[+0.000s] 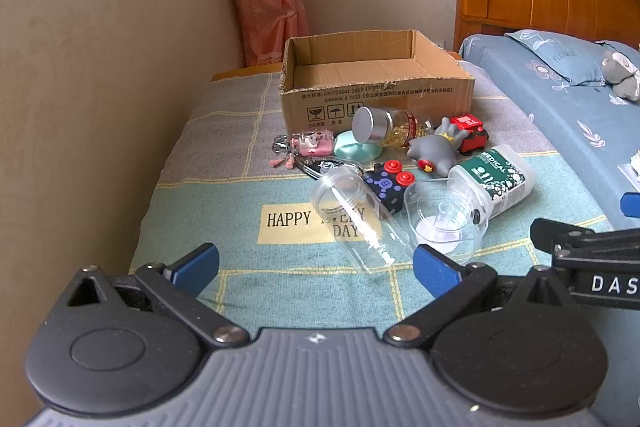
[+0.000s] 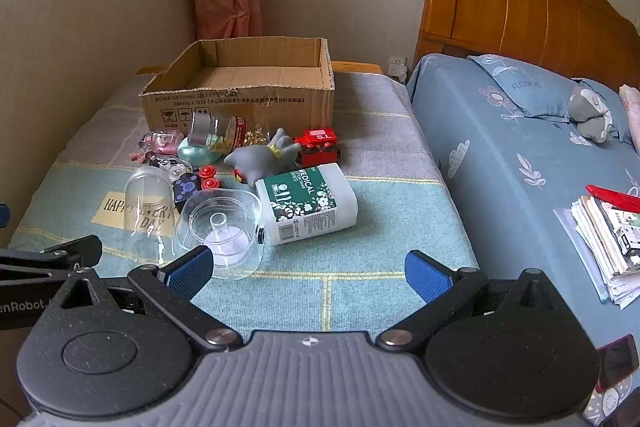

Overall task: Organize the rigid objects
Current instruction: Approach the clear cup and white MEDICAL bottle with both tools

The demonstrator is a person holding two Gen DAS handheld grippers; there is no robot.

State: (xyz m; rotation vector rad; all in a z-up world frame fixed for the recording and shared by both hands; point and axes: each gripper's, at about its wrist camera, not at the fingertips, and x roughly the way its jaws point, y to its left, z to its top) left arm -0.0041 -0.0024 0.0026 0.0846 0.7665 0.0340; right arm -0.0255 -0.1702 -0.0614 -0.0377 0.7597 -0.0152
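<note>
Grippers wide over the clutter

Jaws of the left gripper (image 1: 316,265) stand fully spread and hold nothing — a clear tube (image 1: 352,223) lies just ahead between them, with a clear cup (image 1: 446,223) by the right-hand pad. The right gripper (image 2: 308,271) is equally wide and empty; the cup sits beside its left pad, a white medical bottle (image 2: 308,203) ahead. Beyond the pile stands the cardboard box (image 2: 240,95) — open-topped.

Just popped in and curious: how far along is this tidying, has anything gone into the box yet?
Nothing looks done: the cardboard box shows only bare floor. Nothing is in hand either; the left gripper and right gripper are both open and empty. Everything is left, including the clear jar, white bottle and grey toy.
</note>
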